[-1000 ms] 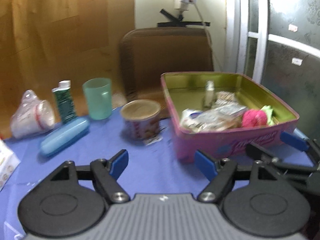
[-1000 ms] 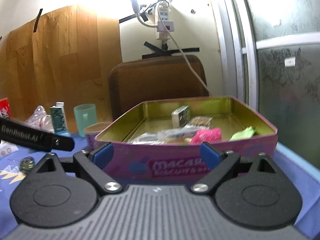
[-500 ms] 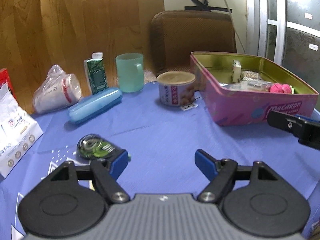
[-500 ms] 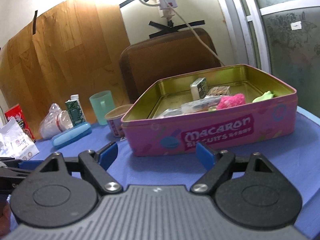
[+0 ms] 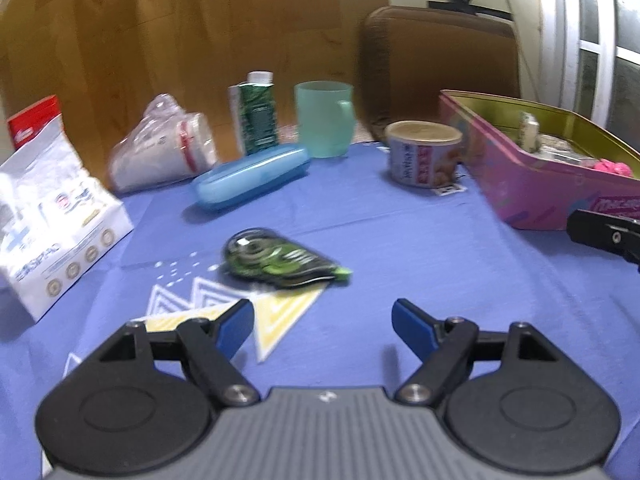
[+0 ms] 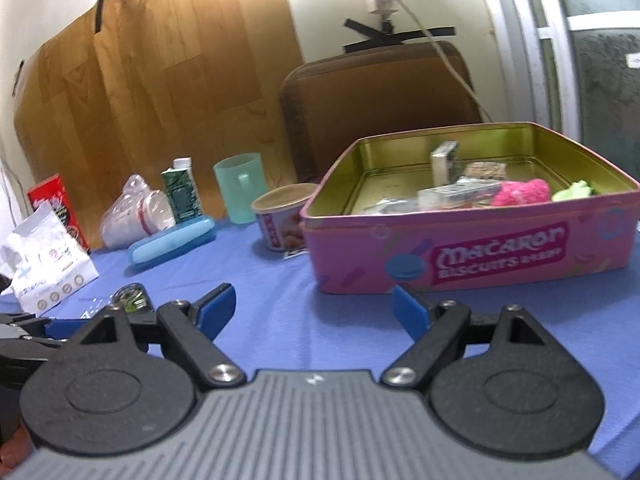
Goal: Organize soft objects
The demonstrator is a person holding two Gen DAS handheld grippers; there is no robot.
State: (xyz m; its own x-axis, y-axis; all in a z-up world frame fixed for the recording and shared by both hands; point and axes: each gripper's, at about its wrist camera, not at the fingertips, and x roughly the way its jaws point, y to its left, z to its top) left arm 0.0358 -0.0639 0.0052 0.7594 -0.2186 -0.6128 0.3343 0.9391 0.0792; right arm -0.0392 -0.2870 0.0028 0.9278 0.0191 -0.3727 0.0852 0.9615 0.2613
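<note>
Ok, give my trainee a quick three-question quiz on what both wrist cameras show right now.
1. True or false: the pink tin has its lid on.
2. Which lies nearest the left gripper? A) green tape dispenser B) teal cup C) blue case
3. Fill in: the fluffy pink item lies ____ the tin.

Key
1. False: it is open, and its contents show.
2. A: it lies on the blue cloth just ahead of the open jaws, untouched.
3. Inside.
</note>
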